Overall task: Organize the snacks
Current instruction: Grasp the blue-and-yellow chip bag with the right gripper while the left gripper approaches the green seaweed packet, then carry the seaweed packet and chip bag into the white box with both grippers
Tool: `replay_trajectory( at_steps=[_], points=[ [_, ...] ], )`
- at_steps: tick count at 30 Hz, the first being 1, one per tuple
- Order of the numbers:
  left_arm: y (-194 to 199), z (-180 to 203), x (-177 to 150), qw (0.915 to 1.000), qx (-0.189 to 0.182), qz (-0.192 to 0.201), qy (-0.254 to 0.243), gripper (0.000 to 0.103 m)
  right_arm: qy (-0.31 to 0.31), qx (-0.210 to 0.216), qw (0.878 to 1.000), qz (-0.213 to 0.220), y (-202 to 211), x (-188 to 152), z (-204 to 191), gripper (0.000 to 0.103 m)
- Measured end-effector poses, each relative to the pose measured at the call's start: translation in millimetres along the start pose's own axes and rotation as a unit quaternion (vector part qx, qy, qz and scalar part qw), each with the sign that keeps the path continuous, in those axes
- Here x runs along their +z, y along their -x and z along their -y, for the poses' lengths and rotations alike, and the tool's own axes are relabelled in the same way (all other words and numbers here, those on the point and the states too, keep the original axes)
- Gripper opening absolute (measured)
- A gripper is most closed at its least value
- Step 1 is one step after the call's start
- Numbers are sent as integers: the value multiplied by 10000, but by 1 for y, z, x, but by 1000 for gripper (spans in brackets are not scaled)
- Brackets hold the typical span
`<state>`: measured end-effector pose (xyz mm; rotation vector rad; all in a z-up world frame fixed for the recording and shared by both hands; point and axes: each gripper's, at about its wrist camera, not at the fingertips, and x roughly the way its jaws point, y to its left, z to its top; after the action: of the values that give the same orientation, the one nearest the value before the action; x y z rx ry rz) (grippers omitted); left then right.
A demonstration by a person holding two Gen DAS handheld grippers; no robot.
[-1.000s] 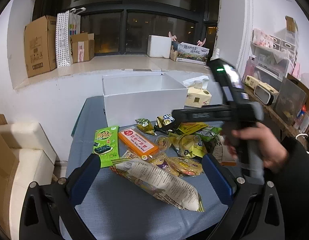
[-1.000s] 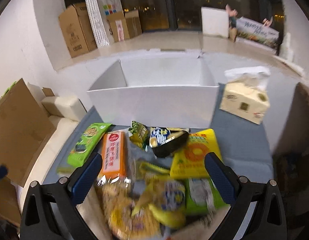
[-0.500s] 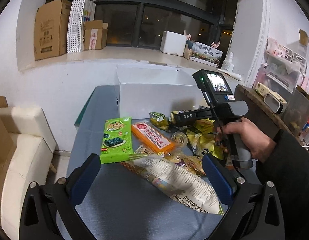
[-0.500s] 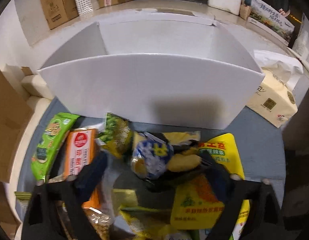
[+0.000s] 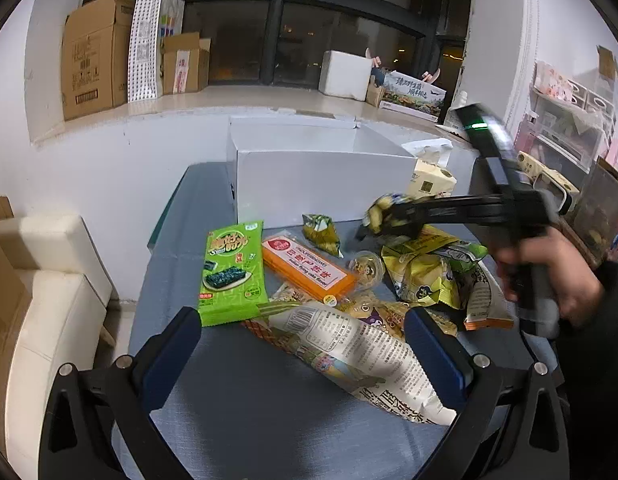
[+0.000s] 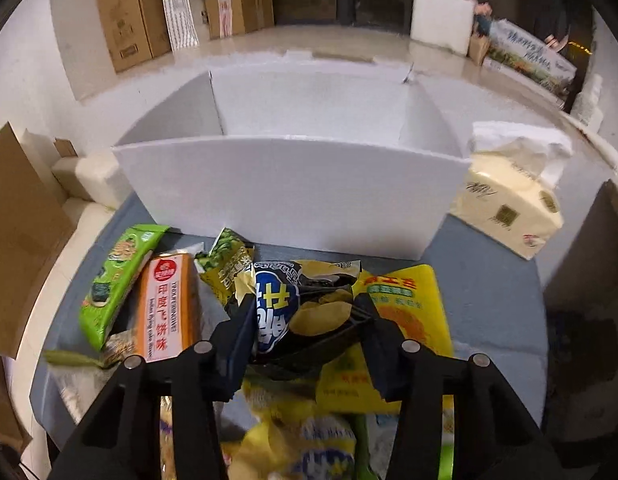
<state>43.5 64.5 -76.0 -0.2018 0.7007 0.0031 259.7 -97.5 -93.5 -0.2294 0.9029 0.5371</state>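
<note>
My right gripper (image 6: 303, 316) is shut on a small black chip bag (image 6: 305, 304) with blue and yellow print, held above the snack pile in front of the white box (image 6: 293, 196). In the left wrist view the same gripper (image 5: 379, 220) holds that bag (image 5: 383, 210) near the white box (image 5: 321, 184). My left gripper (image 5: 301, 344) is open and empty, low over a long white snack bag (image 5: 361, 356). A green seaweed pack (image 5: 233, 272), an orange biscuit pack (image 5: 307, 266) and a yellow bag (image 6: 405, 320) lie on the grey table (image 5: 245, 412).
A tissue pack (image 6: 505, 204) sits right of the white box. A small green packet (image 5: 321, 234) and a jelly cup (image 5: 365, 264) lie in the pile. A cream sofa (image 5: 41, 312) stands left of the table. Cardboard boxes (image 5: 95, 56) sit on the window ledge.
My right gripper has closed on the black chip bag and lifted it off the pile toward the white box. My left gripper has stayed open with little movement.
</note>
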Motion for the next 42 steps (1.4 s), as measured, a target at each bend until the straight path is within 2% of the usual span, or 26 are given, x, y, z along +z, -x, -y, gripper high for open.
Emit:
replay_trajectory(
  at_steps=[2,5,10,12,18,22,24,26,27,28,29,34,39,42],
  points=[
    [-7,-6,4,9993,-295,-218,77,103,-77,56,9997,220,19,-4,4,52],
    [-12,-13,10,9998,51,-193,27,103,-232,176,9975,640,56,-18,14,52],
    [-36,-36,25,9990,225,-361,120,103,-475,372,9917,1137,103,-40,25,52],
    [-54,-44,33,9977,462,-460,206,103,-503,424,9902,1230,116,-48,26,52],
    [-121,-62,48,9922,593,-1078,195,103,-560,575,9870,1391,134,-69,21,52],
    [-165,-80,47,9832,854,-1578,336,103,-433,627,9872,1404,139,-80,14,52],
    [-177,-86,43,9813,832,-1674,459,103,-427,669,9877,1351,138,-83,12,52],
    [-178,-90,42,9827,788,-1585,549,101,-446,716,9877,1320,137,-86,11,52],
    [-177,-91,42,9827,844,-1558,539,91,-456,731,9875,1323,136,-87,11,52],
    [-176,-92,42,9824,944,-1526,512,75,-461,727,9875,1321,136,-87,11,52],
    [-174,-91,41,9812,1089,-1528,442,71,-464,694,9878,1313,135,-87,11,52],
    [-165,-98,40,9841,800,-1457,632,71,-427,701,9884,1279,131,-86,6,52],
    [-127,-91,41,9929,545,-932,508,70,-430,691,9881,1306,129,-84,5,52],
    [-98,-76,57,9972,331,-592,317,70,-461,705,9875,1330,126,-77,7,52]
  ],
)
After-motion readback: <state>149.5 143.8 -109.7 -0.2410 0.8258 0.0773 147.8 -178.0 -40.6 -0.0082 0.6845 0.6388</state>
